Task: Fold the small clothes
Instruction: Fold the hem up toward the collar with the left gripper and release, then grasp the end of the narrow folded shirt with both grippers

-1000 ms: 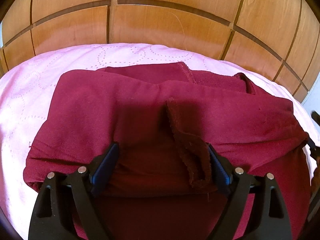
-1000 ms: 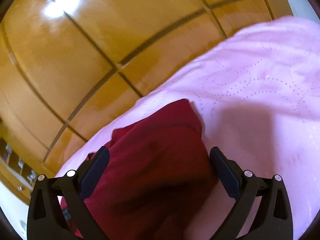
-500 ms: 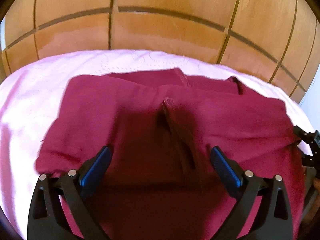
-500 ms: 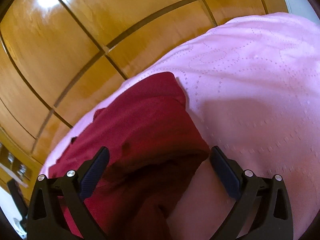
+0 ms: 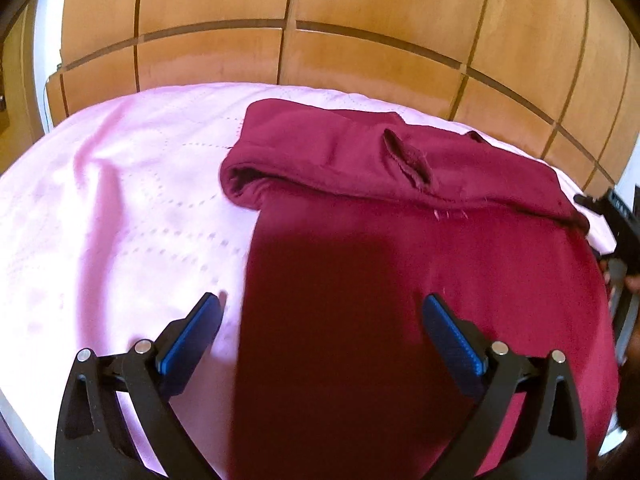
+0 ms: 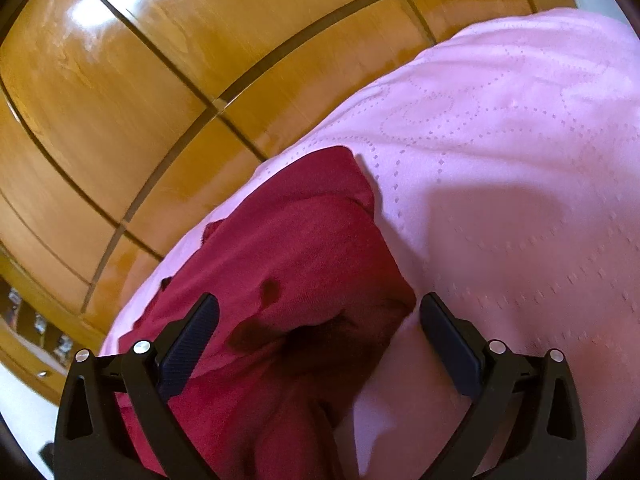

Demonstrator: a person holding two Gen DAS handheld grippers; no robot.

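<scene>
Garment: maroon cloth (image 5: pixel 420 280) on pink bedspread (image 5: pixel 120 208), far end folded over, near headboard edge.
Left gripper (image 5: pixel 320 328): jaws apart, straddling cloth's left edge.
Right gripper (image 6: pixel 318 328): jaws apart, empty, over cloth's right edge.

garment (image 5: pixel 400 264) – matt maroon cloth | bedspread (image 5: pixel 120 208) – smooth pink cloth | panelling (image 6: pixel 120 80) – glossy wood

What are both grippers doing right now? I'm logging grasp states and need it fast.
Left gripper: open, holding nothing, above the maroon garment.
Right gripper: open, holding nothing, over the garment's edge on the pink bedspread.
</scene>
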